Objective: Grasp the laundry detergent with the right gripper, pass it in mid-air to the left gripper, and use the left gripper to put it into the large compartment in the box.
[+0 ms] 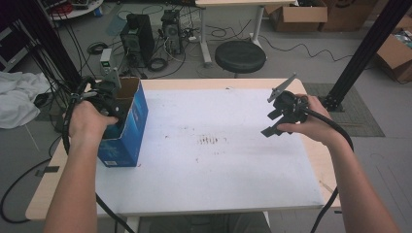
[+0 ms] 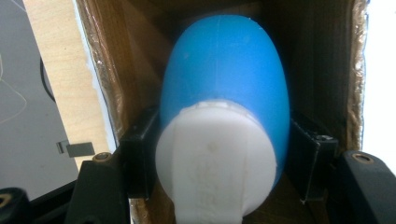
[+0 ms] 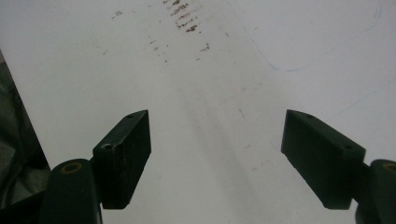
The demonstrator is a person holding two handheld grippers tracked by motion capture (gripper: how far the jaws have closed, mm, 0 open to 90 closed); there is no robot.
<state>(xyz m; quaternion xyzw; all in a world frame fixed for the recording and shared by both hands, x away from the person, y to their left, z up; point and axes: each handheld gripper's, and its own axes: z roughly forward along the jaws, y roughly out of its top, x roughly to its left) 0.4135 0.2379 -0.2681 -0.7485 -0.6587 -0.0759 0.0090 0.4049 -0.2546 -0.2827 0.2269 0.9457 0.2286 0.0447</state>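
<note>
A blue cardboard box (image 1: pixel 127 127) with an open top stands at the table's left edge. My left gripper (image 1: pixel 109 99) reaches into it from above. In the left gripper view its jaws are shut on a blue bottle with a white cap (image 2: pixel 223 112), which hangs inside the brown walls of the box (image 2: pixel 112 70). My right gripper (image 1: pixel 272 119) hovers over the right side of the white mat (image 1: pixel 214 150). In the right gripper view it (image 3: pixel 217 154) is open, with bare mat between the fingers (image 3: pixel 126 149).
The white mat has brown smudges (image 1: pixel 210 141) near its middle. A black round stool (image 1: pixel 240 56) stands behind the table, with computer towers (image 1: pixel 138 36) and cables on the floor. A black frame post (image 1: pixel 367 48) rises at the right.
</note>
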